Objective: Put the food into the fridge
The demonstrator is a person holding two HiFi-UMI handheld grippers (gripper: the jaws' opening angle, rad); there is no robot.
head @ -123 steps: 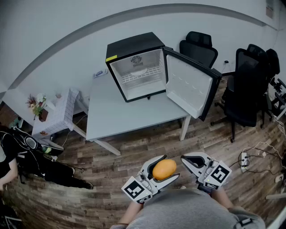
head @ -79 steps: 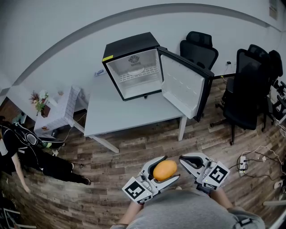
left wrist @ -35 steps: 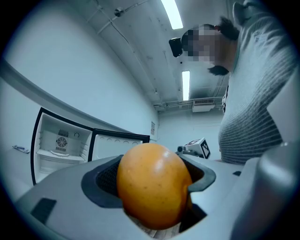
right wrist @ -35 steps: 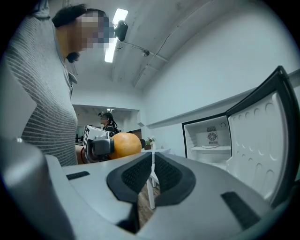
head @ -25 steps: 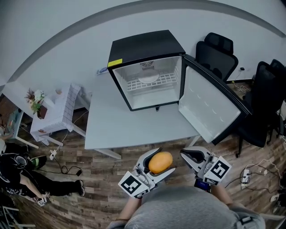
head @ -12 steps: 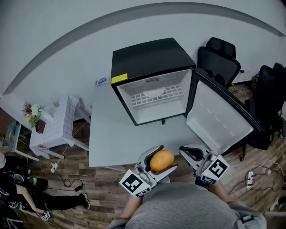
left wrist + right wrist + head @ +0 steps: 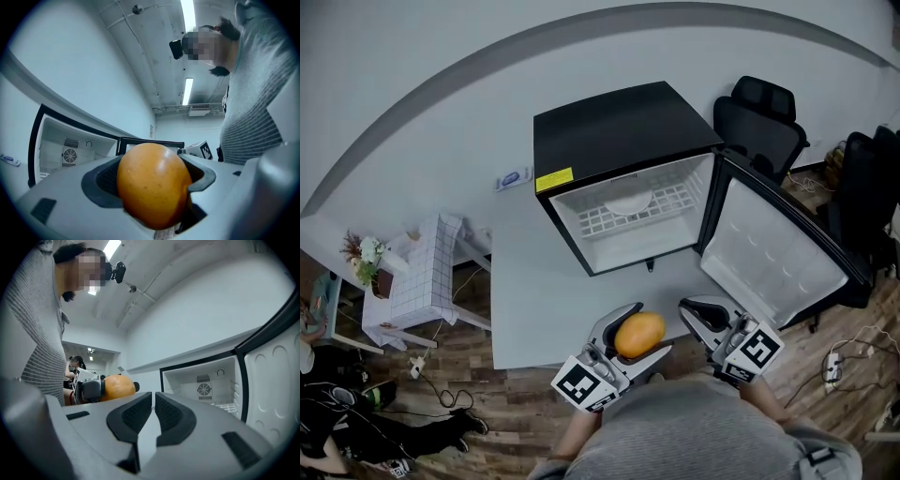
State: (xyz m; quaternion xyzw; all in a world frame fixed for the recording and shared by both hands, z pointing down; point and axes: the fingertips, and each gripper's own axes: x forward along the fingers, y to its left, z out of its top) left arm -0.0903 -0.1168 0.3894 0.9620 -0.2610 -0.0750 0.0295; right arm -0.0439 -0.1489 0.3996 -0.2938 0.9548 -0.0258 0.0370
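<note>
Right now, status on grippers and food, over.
Left gripper shut on orange fruit. Right gripper shut, empty. Fridge door open, nothing blocking.

— What's on your table?

— Your grey table (image 7: 539,300) carries the black fridge (image 7: 619,122), which stands toward the far right corner. Its door (image 7: 778,258) hangs open past the table's right edge. A small blue-and-white thing (image 7: 514,177) lies at the far left edge by the wall, too small to tell what.

— Inside?

— A white dish (image 7: 630,200) sits on the wire shelf (image 7: 598,223).

— And your floor?

— The plank floor (image 7: 506,394) has a white side table (image 7: 422,272) to your left with a potted plant (image 7: 364,255) on it. Black office chairs (image 7: 757,117) stand to the right, with a white power strip (image 7: 835,360) nearer you.
</note>
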